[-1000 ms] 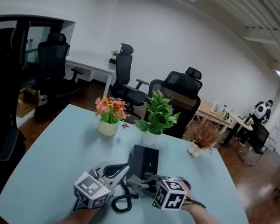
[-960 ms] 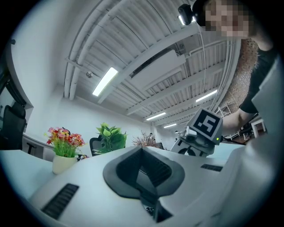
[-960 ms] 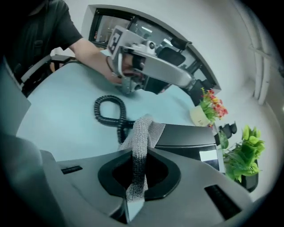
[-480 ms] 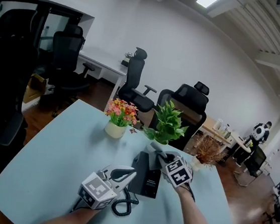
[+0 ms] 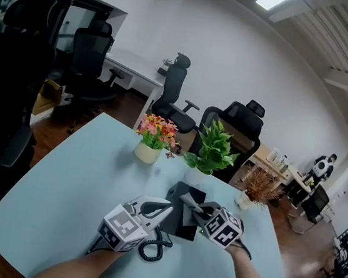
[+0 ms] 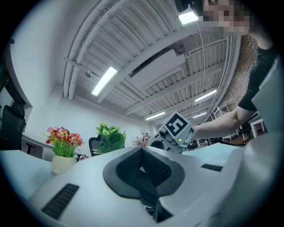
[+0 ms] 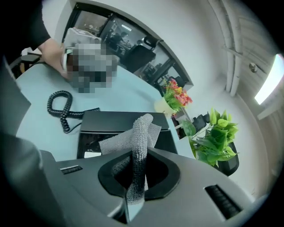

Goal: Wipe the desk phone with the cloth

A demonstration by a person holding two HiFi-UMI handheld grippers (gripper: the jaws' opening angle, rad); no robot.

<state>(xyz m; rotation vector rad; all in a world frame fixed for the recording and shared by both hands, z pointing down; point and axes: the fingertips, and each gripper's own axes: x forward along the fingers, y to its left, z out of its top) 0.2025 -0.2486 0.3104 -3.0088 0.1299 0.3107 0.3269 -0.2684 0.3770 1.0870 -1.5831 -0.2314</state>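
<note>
Found the fingers of the right gripper (image 7: 135, 175) clenched on the grey cloth (image 7: 141, 133), with a twisted fold standing up between them and a flat flap hanging out over the black desk phone (image 7: 111, 120). Found the fingers of the left gripper (image 6: 142, 170) pressed together, with nothing plainly caught between them, and turned upward toward the ceiling lights (image 6: 105, 80), no phone in front of them. Judged the step in hand to be the wiping of the phone's upper face, and judged it to be not far along. To do it well, would lower the loose flap flat onto the housing, not the hard fingertips, and draw it in slow, overlapping strokes from the far edge toward the near one. Would keep the grip firm, the hold being only on a narrow fold and easy to lose. Would steady the phone with the left gripper against sliding on the smooth tabletop (image 5: 74, 180), and keep clear of the coiled cord (image 7: 60, 108) beside it. Saw only in the right gripper view the seat of the cloth in the fingers. Saw only in the head view the whole layout: phone near the middle of the tabletop, both grippers close over it, and the flower pot (image 5: 152, 140), green plant (image 5: 213, 149) and dry plant (image 5: 257, 188) in a row behind. Saw only in the left gripper view its own closed fingers, and the right gripper from below.
</note>
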